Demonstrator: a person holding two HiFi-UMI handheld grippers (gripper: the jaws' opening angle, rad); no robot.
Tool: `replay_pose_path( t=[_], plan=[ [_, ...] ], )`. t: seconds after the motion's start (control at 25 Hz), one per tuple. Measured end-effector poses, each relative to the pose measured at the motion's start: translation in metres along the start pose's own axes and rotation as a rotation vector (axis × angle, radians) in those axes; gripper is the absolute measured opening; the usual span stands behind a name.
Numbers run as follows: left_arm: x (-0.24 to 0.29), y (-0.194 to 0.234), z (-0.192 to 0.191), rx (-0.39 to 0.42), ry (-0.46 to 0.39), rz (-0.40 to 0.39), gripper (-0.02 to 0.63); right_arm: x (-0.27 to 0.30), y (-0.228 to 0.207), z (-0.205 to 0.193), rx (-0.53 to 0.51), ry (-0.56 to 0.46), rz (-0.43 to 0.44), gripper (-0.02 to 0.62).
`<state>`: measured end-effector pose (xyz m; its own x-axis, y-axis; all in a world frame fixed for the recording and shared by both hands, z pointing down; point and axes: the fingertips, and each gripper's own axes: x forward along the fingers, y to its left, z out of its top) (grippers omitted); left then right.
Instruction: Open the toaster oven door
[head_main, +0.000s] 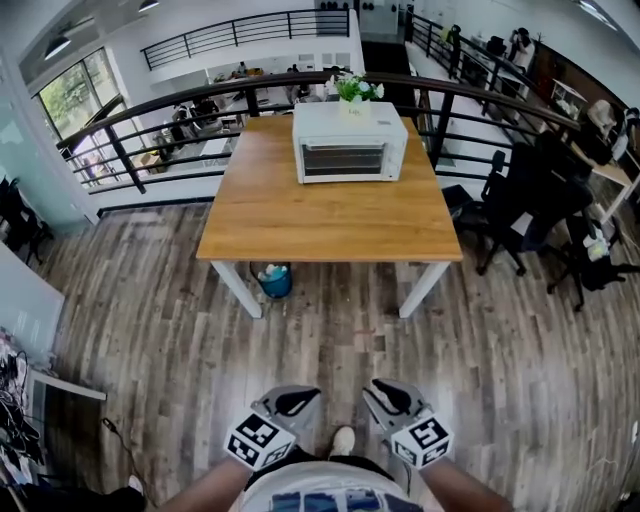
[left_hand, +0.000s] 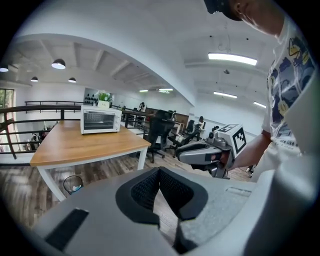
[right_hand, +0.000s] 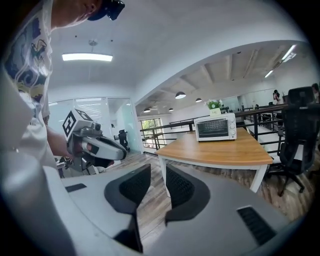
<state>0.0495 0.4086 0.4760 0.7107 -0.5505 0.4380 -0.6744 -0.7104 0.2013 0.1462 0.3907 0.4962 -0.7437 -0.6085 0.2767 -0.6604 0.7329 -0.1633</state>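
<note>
Toaster oven (head_main: 349, 148) is set at the far edge of the tabletop (head_main: 330, 220), door (head_main: 342, 160) shut. Left tongs (left_hand: 159, 170) are pressed together and empty; right tongs (right_hand: 158, 168) are held slightly apart, empty.

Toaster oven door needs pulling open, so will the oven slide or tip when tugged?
Probably slides rather than tips: the toaster oven sits low and wide on a smooth wooden table. Its boxy white shell looks rigid.

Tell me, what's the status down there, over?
Both empty: left gripper shut, right gripper open. Door of toaster oven closed, at far end of table. Nothing blocking the near side.
</note>
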Motion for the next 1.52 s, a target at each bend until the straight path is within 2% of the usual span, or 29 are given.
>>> replay_pose_path(
  t=[0.16, 0.44, 0.64, 0.8, 1.0, 1.2, 1.36, 1.52],
  plan=[
    [0.009, 0.014, 0.015, -0.013, -0.008, 0.016, 0.003, 0.018, -0.030, 0.008, 0.040, 0.022, -0.037, 0.134],
    [0.027, 0.070, 0.028, -0.041, -0.013, 0.026, 0.003, 0.071, -0.078, 0.033, 0.035, 0.023, -0.083, 0.147],
    [0.052, 0.128, 0.051, -0.049, -0.033, -0.020, 0.003, 0.118, -0.120, 0.056, 0.039, 0.029, -0.153, 0.147],
    [0.064, 0.186, 0.081, -0.015, -0.038, -0.062, 0.003, 0.162, -0.148, 0.083, 0.057, 0.027, -0.222, 0.142],
    [0.064, 0.264, 0.118, 0.046, -0.065, -0.086, 0.003, 0.239, -0.172, 0.111, 0.050, 0.042, -0.254, 0.126],
    [0.067, 0.328, 0.125, 0.045, -0.053, -0.107, 0.003, 0.308, -0.189, 0.139, 0.016, 0.028, -0.262, 0.126],
    [0.085, 0.358, 0.136, 0.021, -0.058, -0.102, 0.003, 0.341, -0.219, 0.159, 0.024, 0.034, -0.277, 0.126],
    [0.115, 0.382, 0.157, 0.014, -0.062, -0.090, 0.003, 0.371, -0.271, 0.177, 0.037, 0.016, -0.292, 0.126]
  ],
)
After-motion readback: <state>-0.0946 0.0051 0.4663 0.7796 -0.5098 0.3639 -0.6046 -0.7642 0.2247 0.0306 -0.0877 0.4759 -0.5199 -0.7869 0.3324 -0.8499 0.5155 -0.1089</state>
